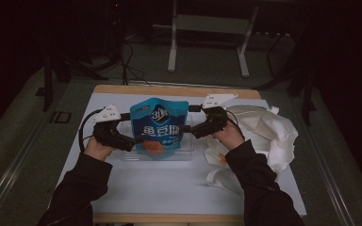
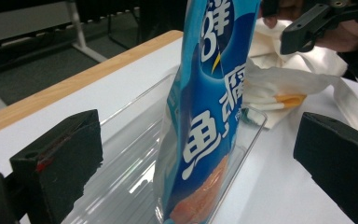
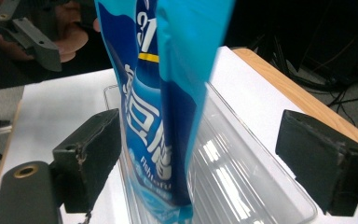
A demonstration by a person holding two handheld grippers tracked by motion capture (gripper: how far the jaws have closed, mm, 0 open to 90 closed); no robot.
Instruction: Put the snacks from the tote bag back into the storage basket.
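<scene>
Blue snack pouch stands upright in a clear plastic tray near the middle of the white tabletop, seen from the high view. Your left gripper reaches in from the pouch's left side and your right gripper from its right, both close against its edges. A crumpled white cloth bag lies on the table just beside your right hand.

From the left gripper view, the pouch rises between your two black jaws, which stand wide apart and touch nothing. The tray's clear floor stretches ahead, with the cloth bag beyond it.

From the right gripper view, the jaws are also apart. The pouch stands in the tray just beside the left-hand jaw; I cannot tell whether they touch.
</scene>
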